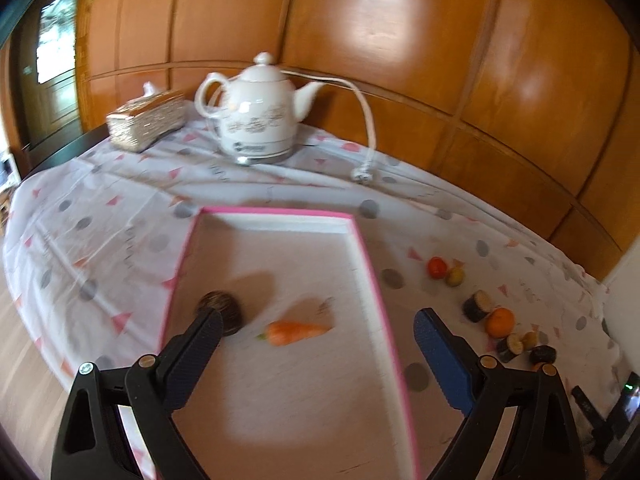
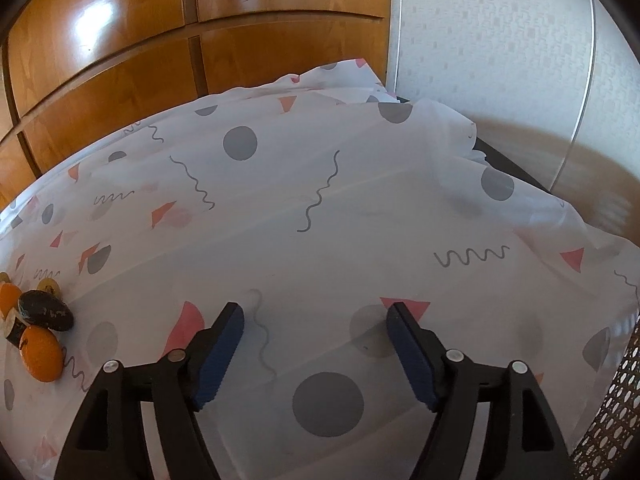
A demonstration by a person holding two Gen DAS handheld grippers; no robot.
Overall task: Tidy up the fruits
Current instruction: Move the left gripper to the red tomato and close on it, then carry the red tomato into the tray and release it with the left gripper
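Both wrist views angled down, sharing tablecloth (image 1: 100,240).

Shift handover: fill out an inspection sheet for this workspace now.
Surface: table under a patterned tablecloth, wrinkled at the far corner.
Job's things: pink-rimmed tray holds a carrot and a dark round piece; a tomato, an orange and several small dark pieces lie loose on the cloth beside the tray.
Clutter: white kettle; woven tissue box.
Grippers: left gripper open above the tray, holding nothing; right gripper open over bare cloth, holding nothing.
Cables: kettle cord, unplugged, plug on the cloth.
Surroundings: wooden panels; white wall.
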